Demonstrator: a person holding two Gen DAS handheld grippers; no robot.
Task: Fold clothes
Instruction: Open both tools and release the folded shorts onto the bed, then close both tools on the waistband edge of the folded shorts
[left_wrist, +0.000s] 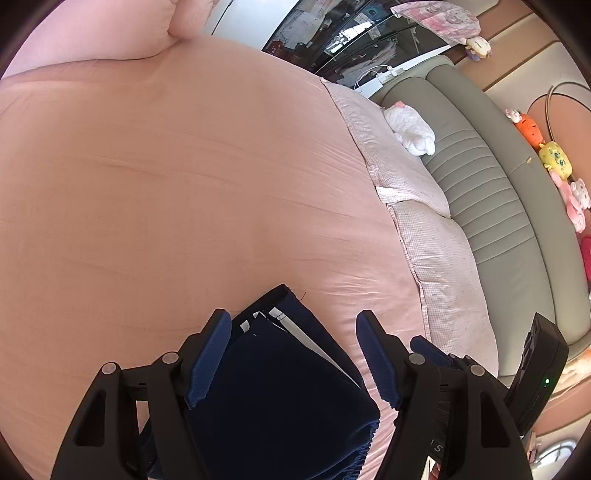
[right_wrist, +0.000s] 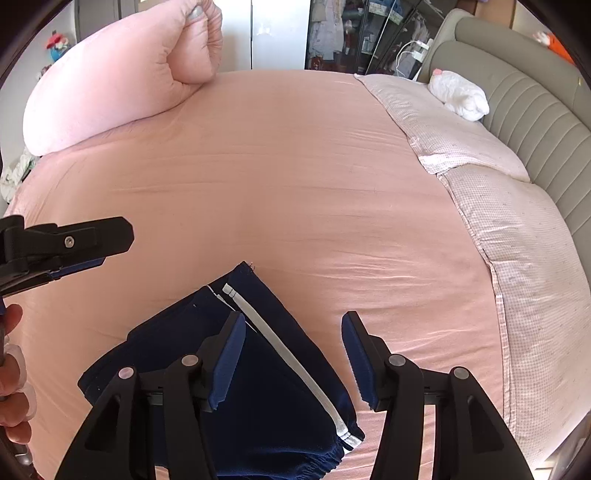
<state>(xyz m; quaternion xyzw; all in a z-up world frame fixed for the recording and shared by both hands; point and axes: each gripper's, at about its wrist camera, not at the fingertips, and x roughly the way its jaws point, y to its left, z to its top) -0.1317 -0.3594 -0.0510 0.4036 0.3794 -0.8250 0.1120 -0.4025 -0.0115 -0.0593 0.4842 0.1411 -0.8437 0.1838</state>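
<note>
Pink-sheeted bed (right_wrist: 295, 177) carries our folded navy trousers with a white side stripe (right_wrist: 273, 384); left claw (left_wrist: 293, 354) and right claw (right_wrist: 291, 354) both gape apart above them.

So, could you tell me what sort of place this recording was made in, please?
Most likely a bedroom: a wide bed under a pink sheet, checked pillows against a padded grey headboard, and plush toys lined up behind it.

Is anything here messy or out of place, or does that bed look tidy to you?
Mostly tidy. The navy shorts lie folded but askew on the pink sheet, with loose threads at the far corner. The pink duvet is bunched in a heap at the far edge. Both hand-held grippers are open, holding nothing.
</note>
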